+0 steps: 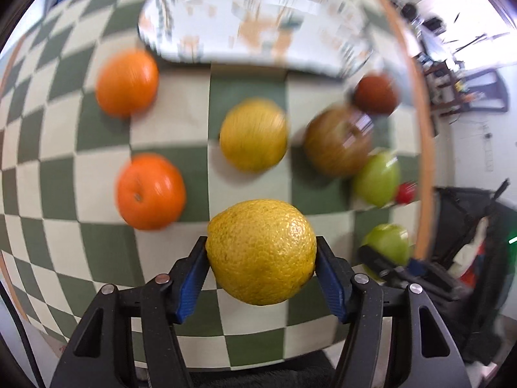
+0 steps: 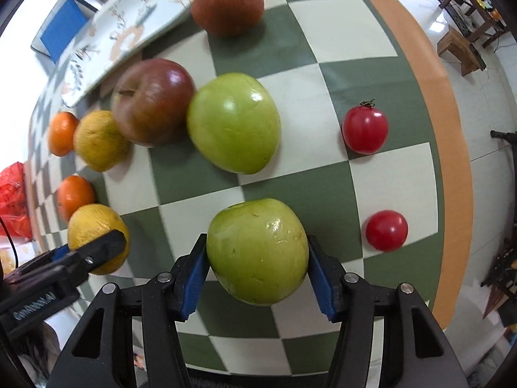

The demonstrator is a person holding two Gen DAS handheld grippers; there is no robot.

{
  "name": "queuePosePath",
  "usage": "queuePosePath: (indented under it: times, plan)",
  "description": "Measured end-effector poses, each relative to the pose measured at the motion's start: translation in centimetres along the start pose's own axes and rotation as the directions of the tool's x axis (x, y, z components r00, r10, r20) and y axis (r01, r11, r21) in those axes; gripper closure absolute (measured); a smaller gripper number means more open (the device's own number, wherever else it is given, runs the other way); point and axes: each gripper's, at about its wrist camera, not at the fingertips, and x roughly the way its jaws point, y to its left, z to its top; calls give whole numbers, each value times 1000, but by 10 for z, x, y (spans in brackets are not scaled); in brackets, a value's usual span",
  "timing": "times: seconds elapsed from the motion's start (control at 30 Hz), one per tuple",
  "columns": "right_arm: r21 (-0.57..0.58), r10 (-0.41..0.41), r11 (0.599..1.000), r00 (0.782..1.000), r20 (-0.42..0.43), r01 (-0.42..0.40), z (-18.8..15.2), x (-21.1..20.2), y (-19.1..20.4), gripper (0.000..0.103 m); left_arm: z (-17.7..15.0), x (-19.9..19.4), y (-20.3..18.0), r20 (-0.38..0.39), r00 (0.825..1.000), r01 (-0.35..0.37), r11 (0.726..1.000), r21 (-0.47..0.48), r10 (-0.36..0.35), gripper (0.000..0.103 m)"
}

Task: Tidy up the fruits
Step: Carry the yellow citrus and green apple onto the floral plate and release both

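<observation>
My left gripper (image 1: 261, 242) is shut on a yellow citrus fruit (image 1: 261, 258), its blue pads pressing both sides, held above the green-and-white checked tablecloth (image 1: 64, 174). My right gripper (image 2: 257, 241) is shut on a green apple (image 2: 257, 258) in the same way. In the right wrist view the left gripper's finger (image 2: 103, 245) and its yellow fruit (image 2: 90, 223) show at lower left. Loose on the cloth lie two oranges (image 1: 127, 82) (image 1: 150, 190), another yellow citrus (image 1: 253, 134), a red apple (image 2: 153, 102), a second green apple (image 2: 234, 123), a brown-red fruit (image 2: 227, 5) and two tomatoes (image 2: 365, 127) (image 2: 386, 230).
A patterned oval plate (image 1: 252, 22) lies at the far side of the table, beyond the fruit. The table's orange edge band (image 2: 452, 129) curves along the right, with floor and furniture past it. A red plastic bag (image 2: 13, 200) sits off the left edge.
</observation>
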Motion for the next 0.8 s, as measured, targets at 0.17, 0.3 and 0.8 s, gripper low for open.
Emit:
queuePosePath:
  times: [0.17, 0.3, 0.8]
  plan:
    - [0, 97, 995, 994, 56, -97, -1, -44, 17, 43, 47, -67, -4, 100, 993, 59, 998, 6, -59, 42]
    - [-48, 160, 987, 978, 132, -155, 37, -85, 40, 43, 111, -79, 2, 116, 991, 77, 996, -38, -72, 42]
    - [-271, 117, 959, 989, 93, -88, 254, -21, 138, 43, 250, 7, 55, -43, 995, 69, 955, -287, -85, 42]
